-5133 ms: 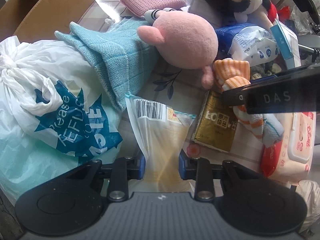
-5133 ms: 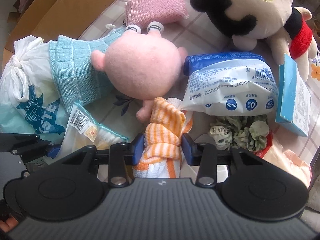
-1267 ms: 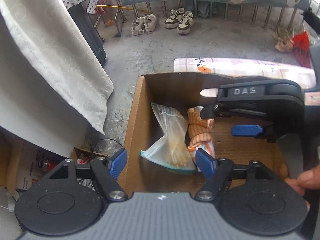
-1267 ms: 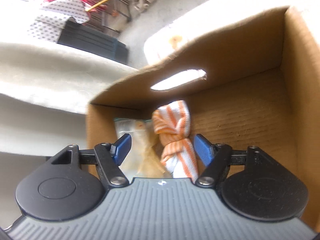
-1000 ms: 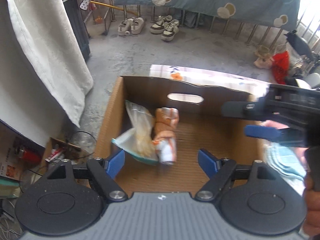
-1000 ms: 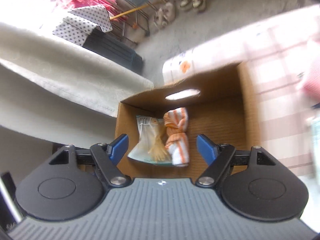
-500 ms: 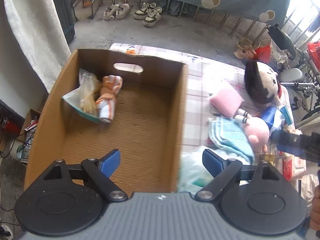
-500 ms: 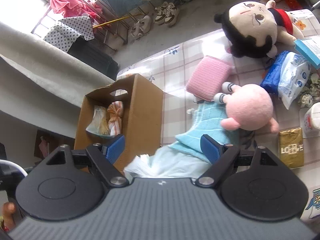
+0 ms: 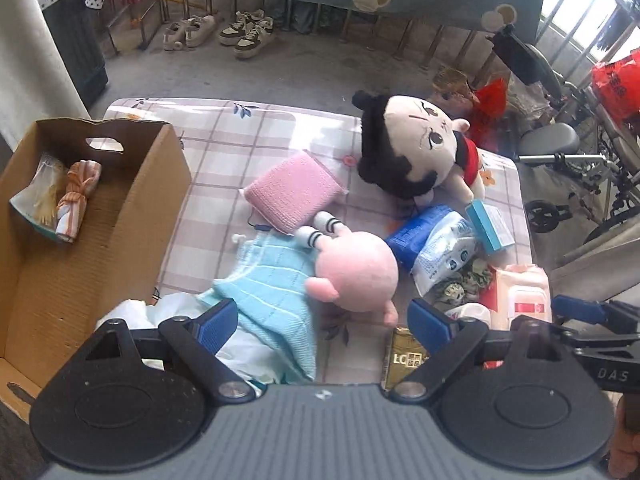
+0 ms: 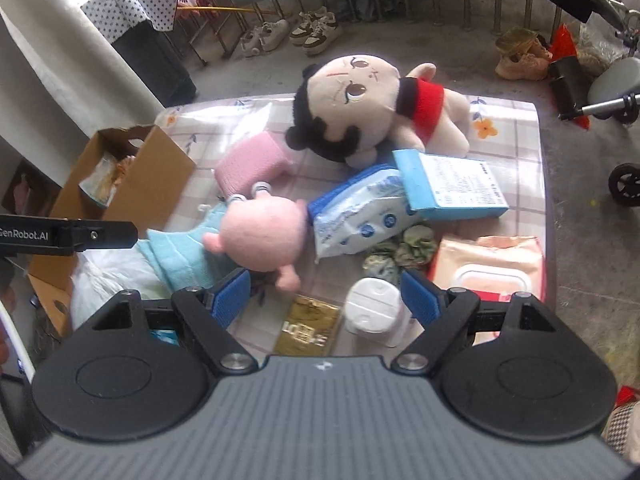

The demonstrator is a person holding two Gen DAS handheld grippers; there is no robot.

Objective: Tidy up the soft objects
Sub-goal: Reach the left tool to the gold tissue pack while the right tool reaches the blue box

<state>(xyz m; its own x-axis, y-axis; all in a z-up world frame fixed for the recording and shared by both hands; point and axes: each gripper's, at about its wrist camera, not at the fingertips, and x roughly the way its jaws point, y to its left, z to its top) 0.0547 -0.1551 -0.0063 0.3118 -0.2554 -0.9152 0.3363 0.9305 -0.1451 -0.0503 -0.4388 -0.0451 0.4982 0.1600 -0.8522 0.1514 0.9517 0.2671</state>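
Two items lie in my brown cardboard box [image 9: 132, 216] at the table's left edge: an orange-and-white striped knotted cloth [image 9: 76, 200] and a clear plastic packet with yellowish contents [image 9: 38, 196], touching side by side against the far wall under the handle slot.

My left gripper [image 9: 322, 322] hangs above the table with its blue-padded fingers [image 9: 218, 322] spread wide, holding nothing. My right gripper [image 10: 326, 294] is likewise spread and empty, over the table's near side.

On the checked tablecloth [image 9: 240, 152] I see the round pink plush toy with striped socks [image 9: 356, 270] lying partly on a light blue knitted cloth [image 9: 272, 292]. Its feet touch a pink knitted pad [image 9: 294, 196]. Behind it lies a big-headed plush doll with black hair and a red collar [image 10: 360, 108]. A blue-and-white wipes pack [image 10: 356, 216] sits just right of the pink toy, a light blue flat carton [image 10: 448, 190] leaning on it. Near it are green crumpled scrunchies [image 10: 404, 250], a peach wet-wipes pack with a flip lid [image 10: 488, 268], a white round-capped container [image 10: 374, 312] and a gold foil sachet [image 10: 310, 326]. A white plastic bag [image 10: 108, 276] bulges between the box and the blue cloth.
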